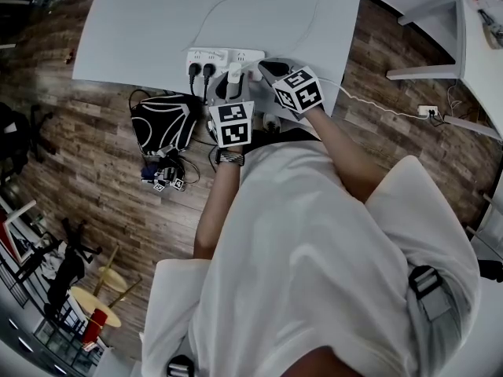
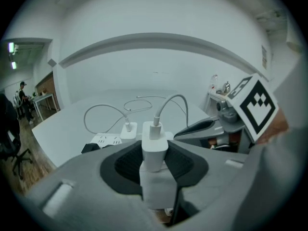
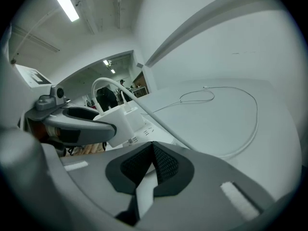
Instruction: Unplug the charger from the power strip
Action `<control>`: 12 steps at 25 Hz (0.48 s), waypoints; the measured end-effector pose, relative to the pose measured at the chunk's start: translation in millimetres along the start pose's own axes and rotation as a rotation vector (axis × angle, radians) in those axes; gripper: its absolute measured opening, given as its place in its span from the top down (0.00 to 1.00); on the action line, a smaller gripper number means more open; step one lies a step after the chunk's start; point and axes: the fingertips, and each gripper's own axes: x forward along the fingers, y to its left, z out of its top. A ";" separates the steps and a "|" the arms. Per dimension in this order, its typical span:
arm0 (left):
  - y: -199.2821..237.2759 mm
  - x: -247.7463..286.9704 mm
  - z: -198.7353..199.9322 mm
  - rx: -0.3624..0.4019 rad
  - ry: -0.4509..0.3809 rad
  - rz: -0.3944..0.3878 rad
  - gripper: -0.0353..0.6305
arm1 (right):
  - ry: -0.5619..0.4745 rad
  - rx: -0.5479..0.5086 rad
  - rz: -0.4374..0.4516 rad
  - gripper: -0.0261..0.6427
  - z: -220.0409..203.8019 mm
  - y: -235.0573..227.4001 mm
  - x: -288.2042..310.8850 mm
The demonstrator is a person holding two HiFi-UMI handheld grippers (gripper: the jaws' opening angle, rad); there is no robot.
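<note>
Charger (image 2: 155,148) is clamped in the left gripper (image 2: 154,163), at the power strip (image 1: 216,56) on the near table (image 1: 141,30) edge; whether its pins are out is unclear. Right gripper (image 3: 153,161), closed on nothing, probably steadies the strip.

Dim, cool light; strong fisheye distortion
</note>
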 end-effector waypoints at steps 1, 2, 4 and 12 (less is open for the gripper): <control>-1.6 1.1 1.0 0.031 0.003 0.005 0.73 | -0.005 0.003 0.002 0.96 -0.2 0.7 -4.3; -3.2 2.4 2.3 0.059 0.007 0.007 0.73 | -0.013 0.004 0.004 0.96 0.4 1.6 -9.2; -7.1 4.9 4.7 0.111 0.016 0.009 0.73 | -0.030 0.012 0.002 0.96 2.7 1.7 -20.8; -35.9 12.8 10.3 0.185 0.011 -0.044 0.71 | -0.079 0.088 -0.044 0.96 8.5 -16.7 -65.5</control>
